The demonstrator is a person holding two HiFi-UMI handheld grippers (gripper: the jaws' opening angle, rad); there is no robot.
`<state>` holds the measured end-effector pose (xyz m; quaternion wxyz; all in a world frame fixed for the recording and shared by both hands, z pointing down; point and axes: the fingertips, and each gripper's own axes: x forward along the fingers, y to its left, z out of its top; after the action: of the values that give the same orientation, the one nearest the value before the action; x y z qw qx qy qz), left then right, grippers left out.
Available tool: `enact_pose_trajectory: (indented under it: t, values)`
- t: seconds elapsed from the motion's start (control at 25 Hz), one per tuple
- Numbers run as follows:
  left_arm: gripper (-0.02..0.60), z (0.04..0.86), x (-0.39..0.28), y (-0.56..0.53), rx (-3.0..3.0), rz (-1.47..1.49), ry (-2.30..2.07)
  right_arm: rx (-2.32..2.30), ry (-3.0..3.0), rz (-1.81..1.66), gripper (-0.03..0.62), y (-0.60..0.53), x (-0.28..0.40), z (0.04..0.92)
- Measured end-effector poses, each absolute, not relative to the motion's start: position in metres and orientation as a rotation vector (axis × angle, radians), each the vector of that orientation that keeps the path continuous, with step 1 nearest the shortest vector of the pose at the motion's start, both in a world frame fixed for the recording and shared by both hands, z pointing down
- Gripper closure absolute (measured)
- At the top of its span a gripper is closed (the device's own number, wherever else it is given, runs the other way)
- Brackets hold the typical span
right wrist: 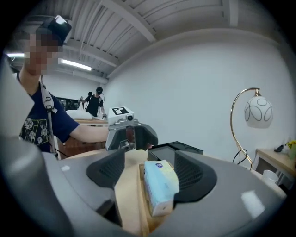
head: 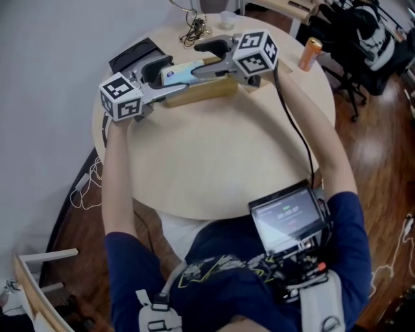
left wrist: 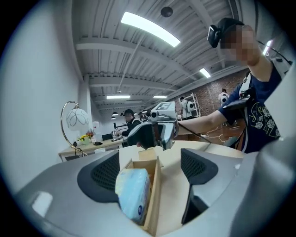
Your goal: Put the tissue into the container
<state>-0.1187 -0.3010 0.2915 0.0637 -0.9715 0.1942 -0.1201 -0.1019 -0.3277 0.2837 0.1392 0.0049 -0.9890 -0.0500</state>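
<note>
A light-blue tissue pack (head: 185, 73) sits in the long wooden container (head: 206, 91) at the far side of the round table (head: 220, 162), its upper part above the walls. From the left, my left gripper (head: 170, 81) straddles the pack (left wrist: 134, 192) and the near container wall (left wrist: 155, 199); the jaws stand wide, the pack close beside one finger (left wrist: 104, 173) and the other well clear. Facing it from the right, my right gripper (head: 204, 59) is open. There the pack (right wrist: 161, 185) lies against one finger (right wrist: 189, 173), and the other finger (right wrist: 108, 169) stands apart from the container.
An orange can (head: 310, 53) stands at the table's right edge. A black flat box (head: 133, 55), cables (head: 194, 29) and a clear cup (head: 227, 19) sit at the far rim. A globe lamp (right wrist: 258, 111) rises behind. A black chair (head: 363, 32) is off to the right.
</note>
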Motion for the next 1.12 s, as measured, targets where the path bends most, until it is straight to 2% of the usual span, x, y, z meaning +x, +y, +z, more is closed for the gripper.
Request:
enact_pose_trajectory:
  t: [0.08,0.12,0.2,0.28,0.32,0.48,0.72,1.12]
  values:
    - [0.179,0.282,-0.112,-0.289,-2.950,-0.304,0.577,0.037,-2.917,-0.128,0.347,-0.317,-0.096,0.272]
    - [0.226,0.277,-0.110,-0.282,-2.958,-0.273,0.575,0.054,-2.948,-0.119,0.426,-0.311,-0.092,0.267]
    - [0.378,0.266,-0.108,-0.271,-2.970,-0.185,0.603,0.085,-3.016,-0.075,0.576,-0.299,-0.083,0.254]
    - [0.530,0.253,-0.112,-0.264,-2.981,-0.050,0.654,0.071,-3.077,0.000,0.592,-0.286,-0.075,0.245]
    - [0.578,0.248,-0.115,-0.261,-2.995,0.022,0.664,0.051,-3.101,0.040,0.592,-0.280,-0.072,0.244]
    - [0.578,0.249,-0.121,-0.246,-3.088,0.148,0.607,-0.045,-3.158,0.168,0.592,-0.257,-0.062,0.243]
    - [0.578,0.267,-0.115,-0.217,-3.164,0.116,0.560,-0.111,-3.098,0.072,0.592,-0.223,-0.056,0.254]
    - [0.578,0.318,-0.104,-0.177,-3.223,0.031,0.539,-0.246,-3.010,0.152,0.592,-0.174,-0.065,0.320]
